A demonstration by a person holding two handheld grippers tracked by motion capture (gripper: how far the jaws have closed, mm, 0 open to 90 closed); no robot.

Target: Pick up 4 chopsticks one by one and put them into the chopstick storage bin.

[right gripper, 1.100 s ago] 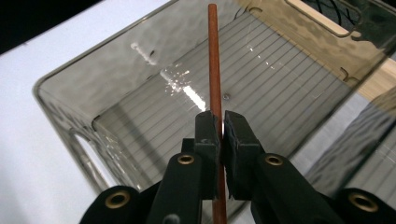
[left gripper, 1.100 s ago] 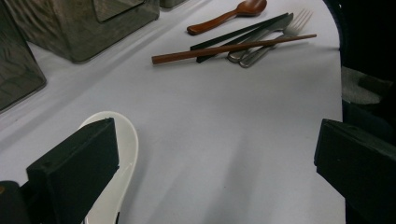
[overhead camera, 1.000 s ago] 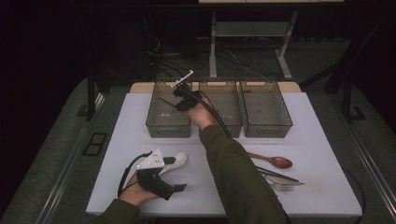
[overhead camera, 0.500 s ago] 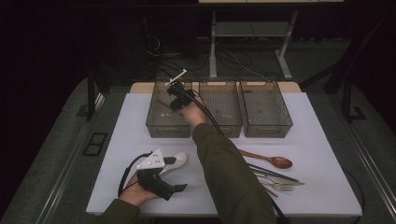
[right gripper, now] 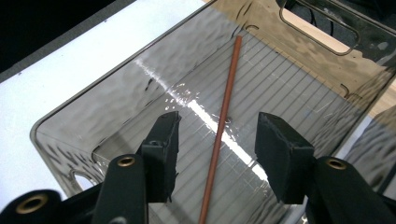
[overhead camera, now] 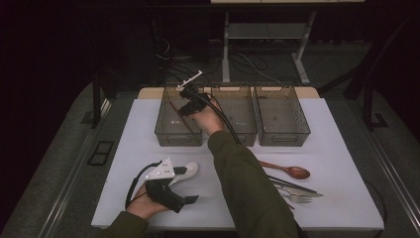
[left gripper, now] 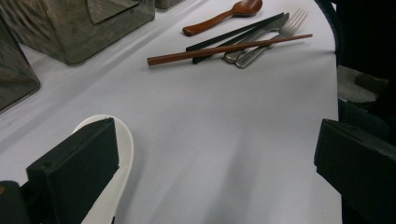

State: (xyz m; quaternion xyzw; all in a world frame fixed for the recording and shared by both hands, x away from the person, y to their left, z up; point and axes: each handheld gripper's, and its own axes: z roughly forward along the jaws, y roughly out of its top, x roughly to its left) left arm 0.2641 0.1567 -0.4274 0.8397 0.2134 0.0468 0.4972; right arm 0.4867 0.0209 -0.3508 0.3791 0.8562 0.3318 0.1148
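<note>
While the left gripper [overhead camera: 190,199] rests low on the white surface [overhead camera: 337,148] with its fingers [left gripper: 74,163] spread wide and holding nothing, beside a white spoon [overhead camera: 187,171], more cutlery waits to the right: a brown chopstick [left gripper: 229,48], a wooden spoon [overhead camera: 289,171], a fork [overhead camera: 299,198] and what may be a knife. Farther off, the right gripper [right gripper: 217,156] hangs over the left bin [overhead camera: 166,130] with its fingers [right gripper: 163,144] just opened, and the other chopstick [right gripper: 224,126] lies loose on the bin floor between them, so this looks like the let-go step. Next, that hand likely needs to lift clear and go back for the matching chopstick.
</note>
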